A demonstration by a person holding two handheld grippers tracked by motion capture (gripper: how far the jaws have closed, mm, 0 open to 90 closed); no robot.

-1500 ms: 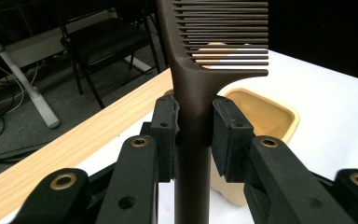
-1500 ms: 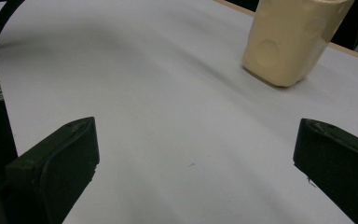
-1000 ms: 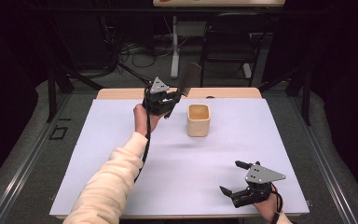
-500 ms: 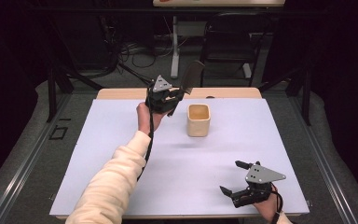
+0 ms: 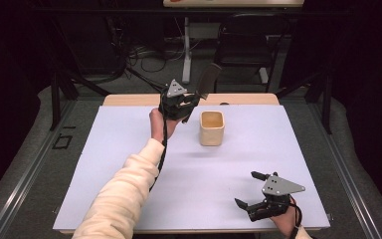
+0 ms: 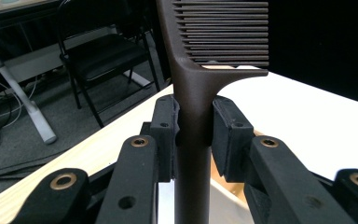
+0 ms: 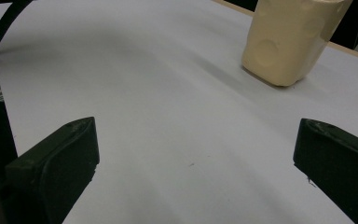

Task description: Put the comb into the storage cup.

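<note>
Left tool (image 5: 195,93) clamped on comb (image 5: 208,79) handle above cup (image 5: 212,128); right tool (image 5: 249,195) wide, idle. Could clip the rim and tip it.

Cream knit sleeve (image 5: 124,199); black left claw (image 5: 191,98), brass-ringed screws; right claw (image 5: 246,191), grey triangular plate; black cables.

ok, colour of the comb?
Dark brown comb, clearest in the left gripper view.
</note>
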